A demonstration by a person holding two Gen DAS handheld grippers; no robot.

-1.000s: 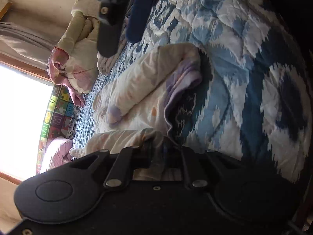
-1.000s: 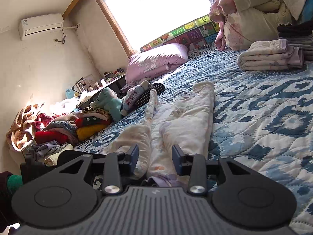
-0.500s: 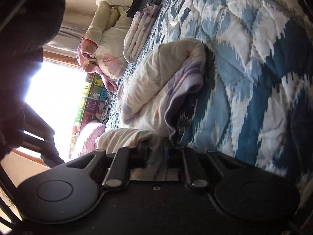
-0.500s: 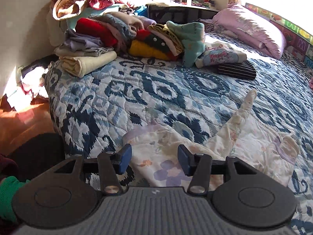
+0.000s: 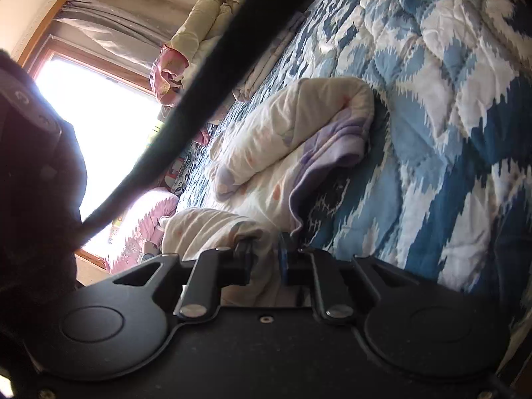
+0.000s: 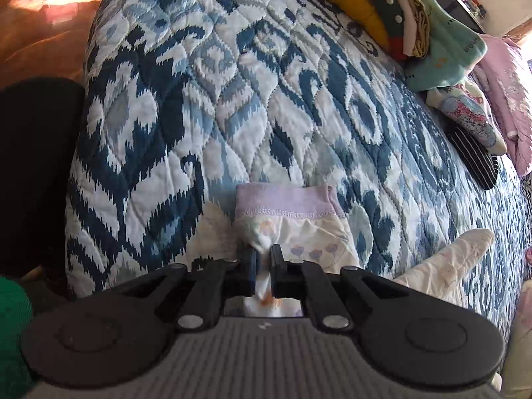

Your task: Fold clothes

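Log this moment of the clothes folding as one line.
left gripper: shut on cream pyjama garment | right gripper: shut on garment near lilac waistband | surface: blue quilt | fold: not finished

no text, brand or number can be read in either view. the colourful panel (image 5: 181,163) below the window in the left wrist view seems to carry printed squares, but a dark cable and glare cover most of it and no letter can be made out. the dark device (image 5: 30,116) at the left edge of that view shows a few pale raised marks that look like button symbols, too blurred to tell. in the right wrist view the mint green garment (image 6: 445,53) has small dark marks along its edge and the pale folded piece (image 6: 465,116) has a printed picture, neither legible as writing.
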